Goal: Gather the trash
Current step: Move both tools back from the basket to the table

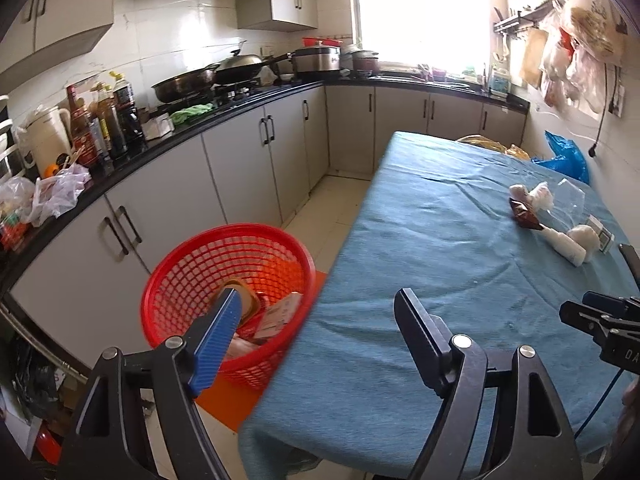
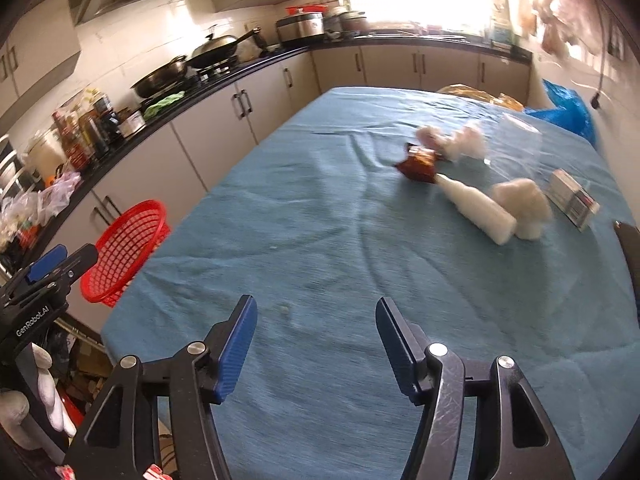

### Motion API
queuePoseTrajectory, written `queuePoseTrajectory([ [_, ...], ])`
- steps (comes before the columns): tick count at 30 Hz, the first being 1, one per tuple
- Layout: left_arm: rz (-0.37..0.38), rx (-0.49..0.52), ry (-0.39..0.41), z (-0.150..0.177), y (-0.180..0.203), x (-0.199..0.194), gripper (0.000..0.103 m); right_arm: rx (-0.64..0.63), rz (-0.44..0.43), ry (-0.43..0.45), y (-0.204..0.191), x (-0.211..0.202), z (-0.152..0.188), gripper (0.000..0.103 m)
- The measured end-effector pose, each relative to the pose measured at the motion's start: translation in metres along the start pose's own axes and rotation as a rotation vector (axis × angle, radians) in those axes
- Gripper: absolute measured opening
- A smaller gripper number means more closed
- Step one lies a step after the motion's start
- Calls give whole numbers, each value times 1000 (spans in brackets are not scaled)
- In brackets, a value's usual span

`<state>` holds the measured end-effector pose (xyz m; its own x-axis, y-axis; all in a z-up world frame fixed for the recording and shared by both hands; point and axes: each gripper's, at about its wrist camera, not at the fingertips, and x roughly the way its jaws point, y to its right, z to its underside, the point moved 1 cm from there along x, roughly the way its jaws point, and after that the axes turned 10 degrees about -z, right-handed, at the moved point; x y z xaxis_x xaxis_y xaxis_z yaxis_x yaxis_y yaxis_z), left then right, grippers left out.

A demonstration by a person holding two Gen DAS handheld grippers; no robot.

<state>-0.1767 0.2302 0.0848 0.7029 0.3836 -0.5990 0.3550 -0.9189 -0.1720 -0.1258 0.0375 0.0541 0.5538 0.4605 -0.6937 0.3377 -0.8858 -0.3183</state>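
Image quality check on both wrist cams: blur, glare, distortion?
Left wrist: the window blows out to white, the counter edge bows with fisheye, the red basket is fairly sharp. Right wrist: motion-smeared; the white bottle and brown wrapper are soft, with the same glare at top right.
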Motion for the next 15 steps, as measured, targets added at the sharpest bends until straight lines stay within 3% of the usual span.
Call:
queuePoseTrajectory([
  [6,69,27,16,-3,30,-4,83,62,51,21,46,-23,8,68],
  [15,192,148,-13,-8,107,5,83,216,153,54,137,-62,21,70],
])
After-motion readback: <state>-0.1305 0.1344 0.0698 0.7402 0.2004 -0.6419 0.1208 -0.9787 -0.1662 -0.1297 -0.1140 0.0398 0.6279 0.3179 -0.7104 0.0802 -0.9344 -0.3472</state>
